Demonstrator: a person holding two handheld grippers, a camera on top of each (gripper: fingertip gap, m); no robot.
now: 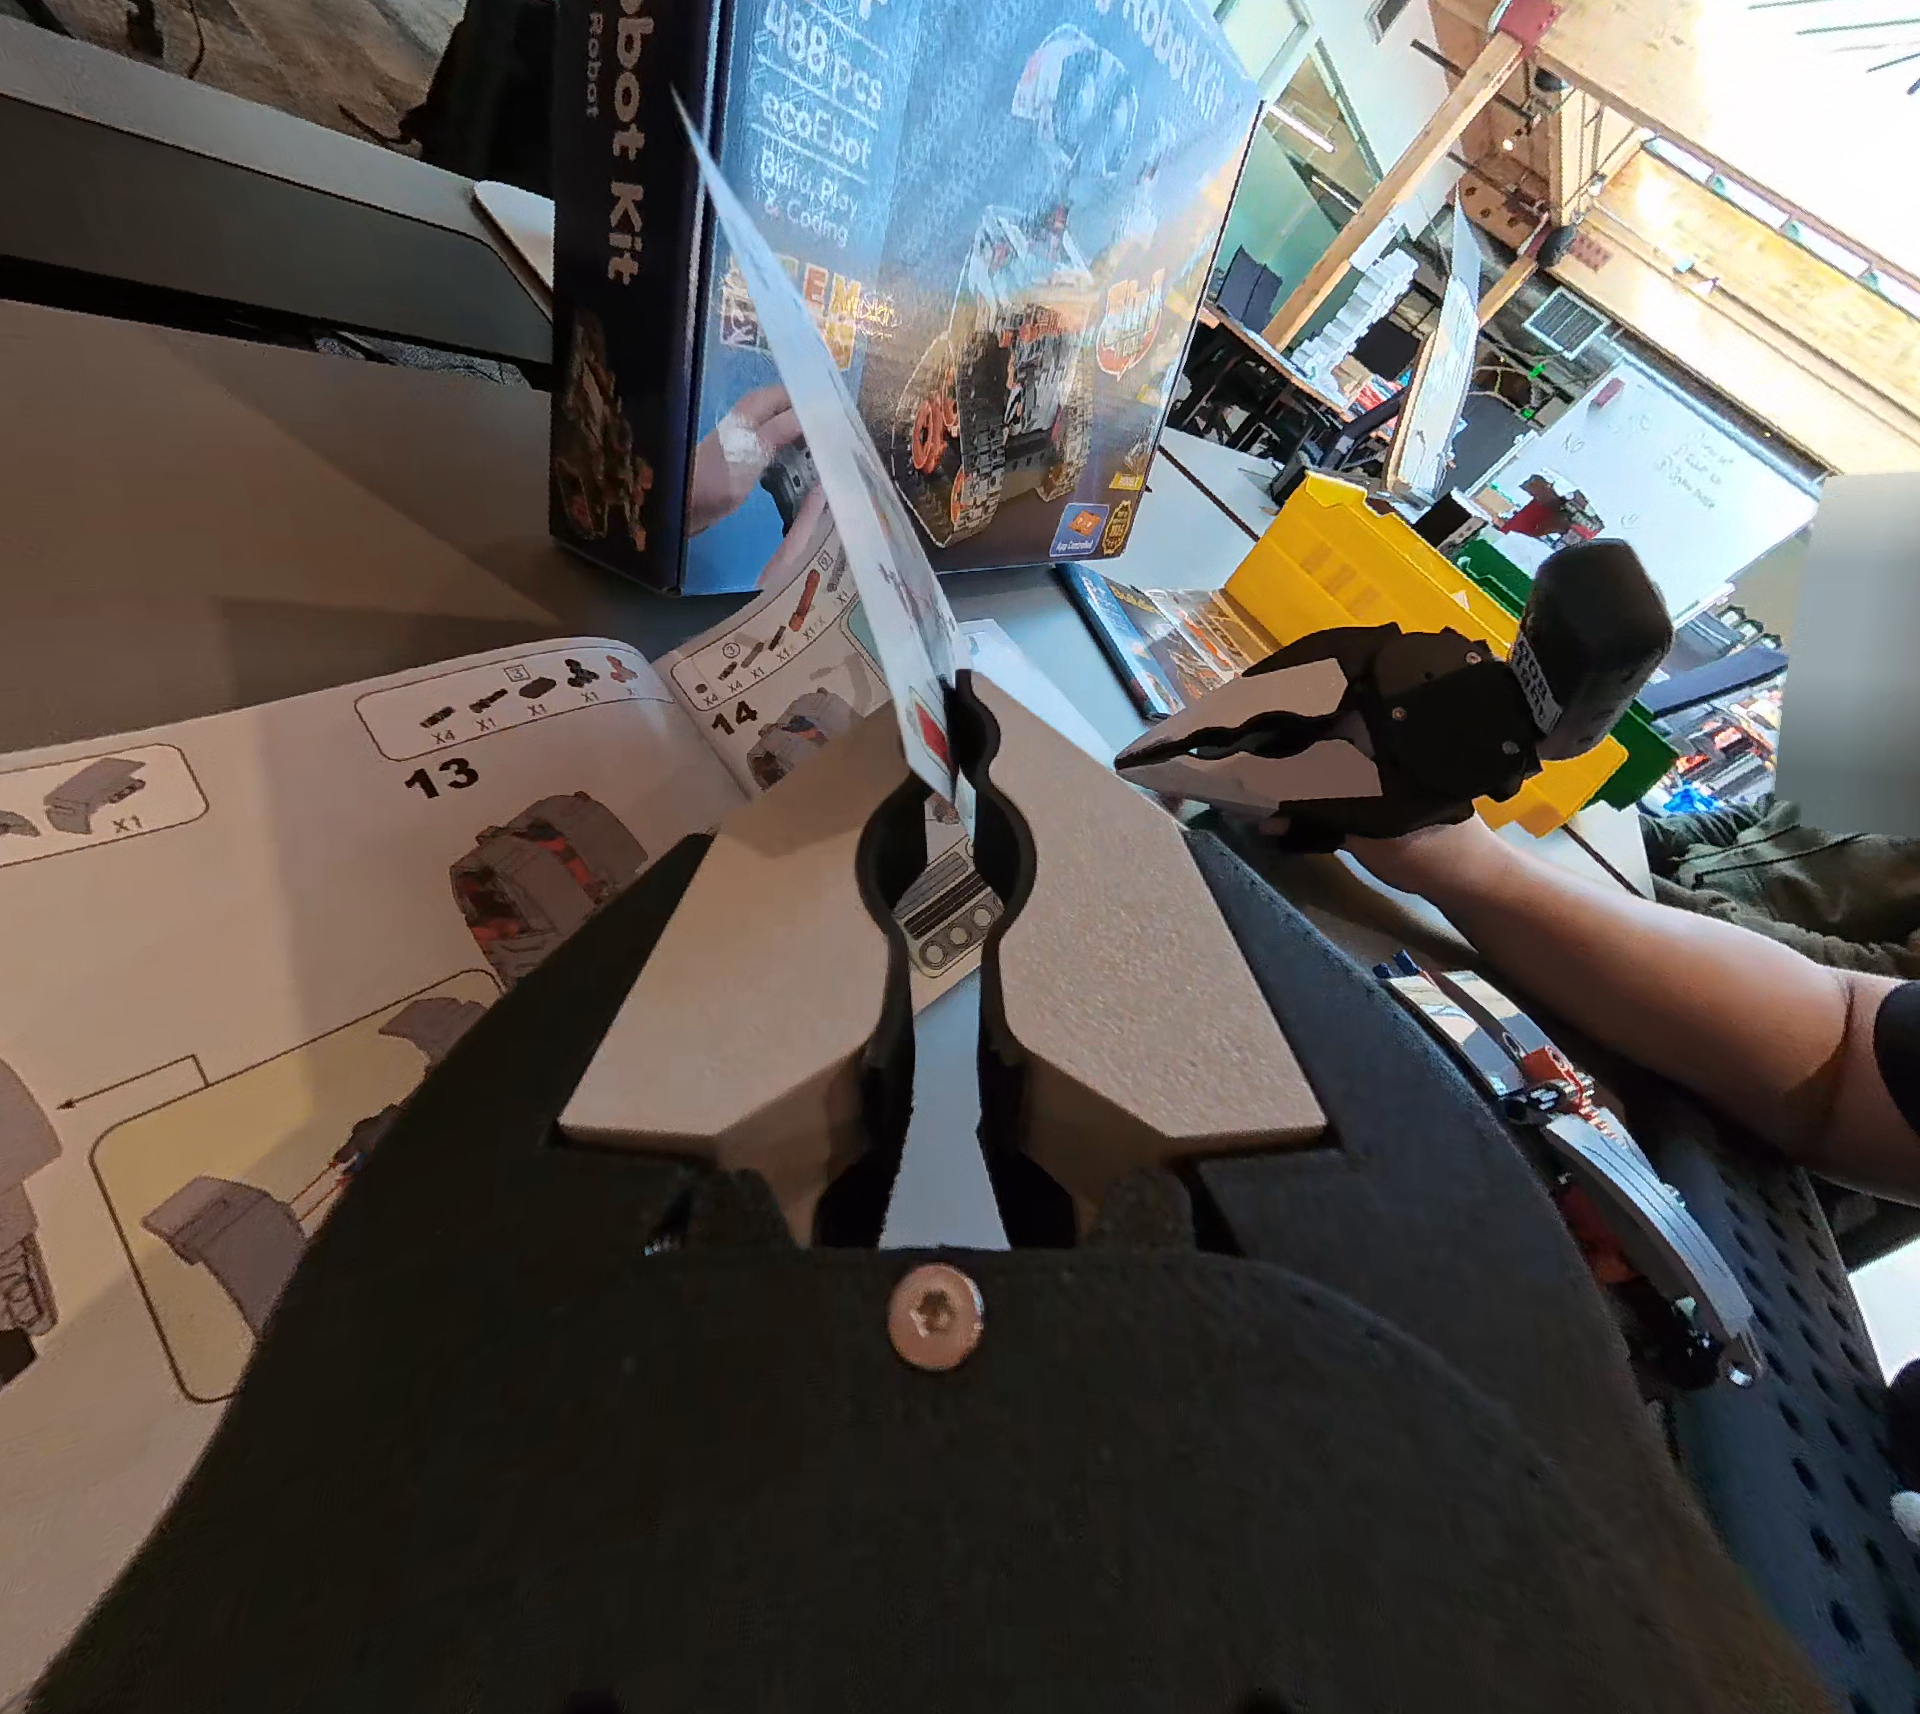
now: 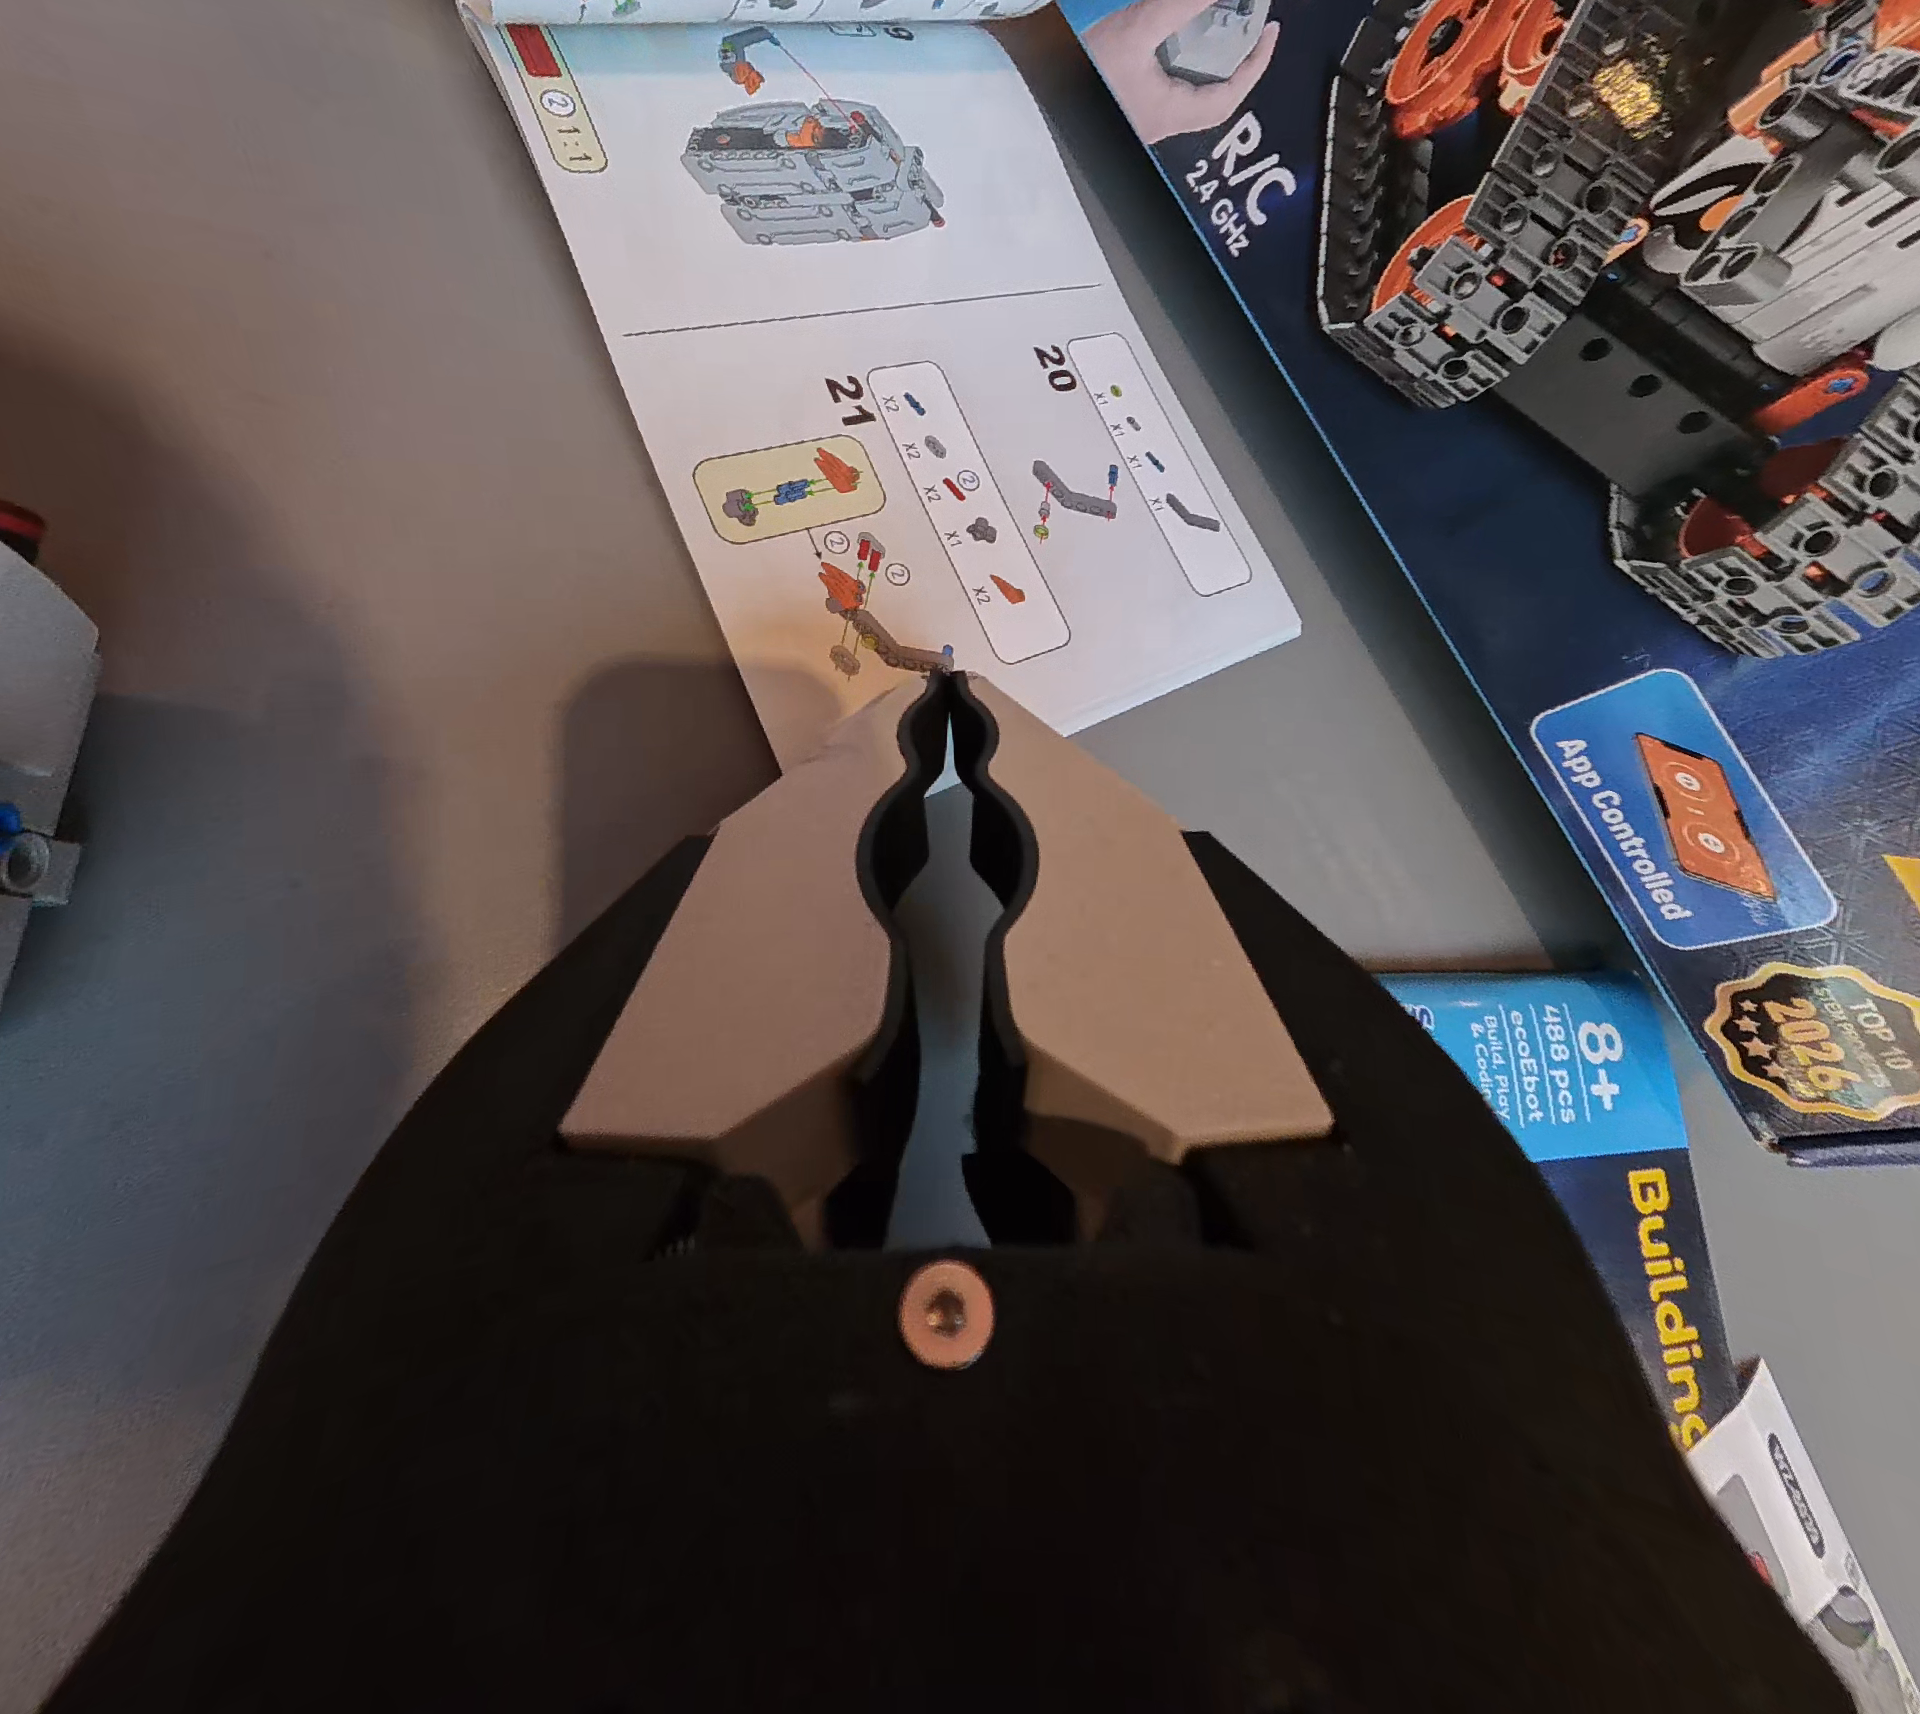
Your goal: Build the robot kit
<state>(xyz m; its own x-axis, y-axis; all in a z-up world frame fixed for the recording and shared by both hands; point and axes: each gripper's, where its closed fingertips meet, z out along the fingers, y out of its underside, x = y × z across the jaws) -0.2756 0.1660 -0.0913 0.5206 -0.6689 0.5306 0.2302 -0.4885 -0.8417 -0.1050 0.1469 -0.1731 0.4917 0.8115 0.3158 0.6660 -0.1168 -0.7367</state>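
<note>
Two grippers | left gripper (image 1: 954,729): jaws clamped on raised booklet page (image 1: 831,438), frame centre | right gripper (image 2: 948,696): jaws closed, tips on open booklet (image 2: 883,376) | blue kit box (image 2: 1558,314) right, on tabletop (image 2: 312,417).

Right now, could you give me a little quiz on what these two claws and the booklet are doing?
1. True or false: the left gripper pinches a lifted page of the booklet.
2. The right gripper has its tips on: A) the booklet's flat page, B) the blue box, C) a yellow bin.
3. Fill in: the right gripper's jaws are ____.

Key: 1 true; 2 A; 3 shut.
</note>
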